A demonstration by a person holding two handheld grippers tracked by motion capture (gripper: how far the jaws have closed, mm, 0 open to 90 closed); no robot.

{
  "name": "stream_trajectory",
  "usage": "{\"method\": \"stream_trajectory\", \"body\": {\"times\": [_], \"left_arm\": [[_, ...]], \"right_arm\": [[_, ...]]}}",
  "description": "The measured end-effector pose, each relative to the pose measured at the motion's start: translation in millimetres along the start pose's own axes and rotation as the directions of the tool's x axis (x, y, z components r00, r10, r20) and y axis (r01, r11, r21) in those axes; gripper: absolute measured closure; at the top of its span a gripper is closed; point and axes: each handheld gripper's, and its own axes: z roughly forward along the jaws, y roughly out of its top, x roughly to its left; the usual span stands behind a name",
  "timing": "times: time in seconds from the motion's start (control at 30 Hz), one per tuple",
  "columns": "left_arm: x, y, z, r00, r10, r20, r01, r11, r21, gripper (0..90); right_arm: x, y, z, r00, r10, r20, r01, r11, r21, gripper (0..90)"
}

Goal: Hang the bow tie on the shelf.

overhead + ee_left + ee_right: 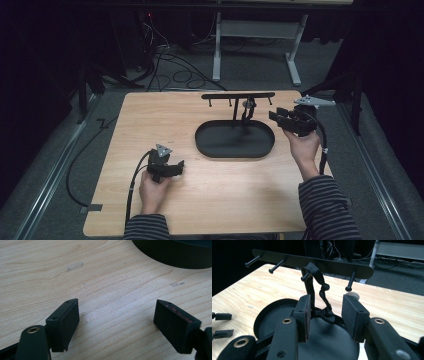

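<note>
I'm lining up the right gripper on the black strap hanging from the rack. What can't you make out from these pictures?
- Strap, right gripper view: its lower end drops behind the right gripper fingers; whether they touch it is unclear.
- Strap, high view: too small and dark against the rack post.
- Tray, left gripper view: cut off by the top edge.
- Left gripper, high view: fingers too small to judge.

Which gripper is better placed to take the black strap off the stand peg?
Right. The right gripper is open, facing the black strap on the stand, jaws bracketing its lower end. The left gripper rests open over bare table, farther off.
</note>
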Motion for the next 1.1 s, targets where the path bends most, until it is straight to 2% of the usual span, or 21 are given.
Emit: {"method": "stream_trajectory", "body": {"times": [1.1], "left_arm": [[0.0, 0.0, 0.0, 1.0000, 0.000, 0.000, 0.000, 1.0000, 0.000, 21.1]], "right_arm": [[-5.9, -27.4, -19.7, 0.9997, 0.022, -0.008, -0.022, 1.000, -0.014, 61.0]]}}
